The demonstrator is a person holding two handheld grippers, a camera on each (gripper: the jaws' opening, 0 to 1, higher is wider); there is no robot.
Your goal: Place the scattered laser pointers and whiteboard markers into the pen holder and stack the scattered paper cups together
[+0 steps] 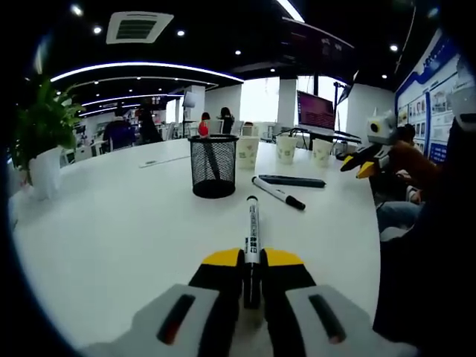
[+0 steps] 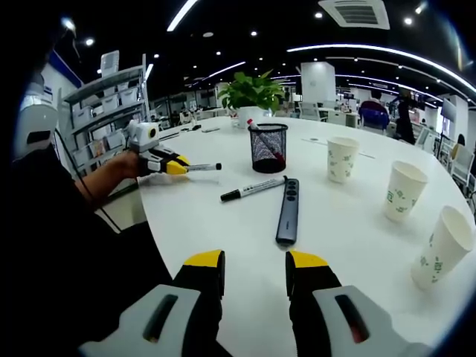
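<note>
Left hand-held gripper (image 1: 253,262) clamps marker (image 1: 252,230); print unreadable.

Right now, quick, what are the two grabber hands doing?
Left gripper: shut on a whiteboard marker, held above the table.
Right gripper: open, holding nothing.

Both views are lit evenly from above by ceiling spotlights (image 1: 97,30) and curved light strips (image 2: 372,49). The white bench (image 1: 111,216) is rendered bright with faint glare; straight lines are bent by fisheye distortion, and edges are softened and darkened.
</note>
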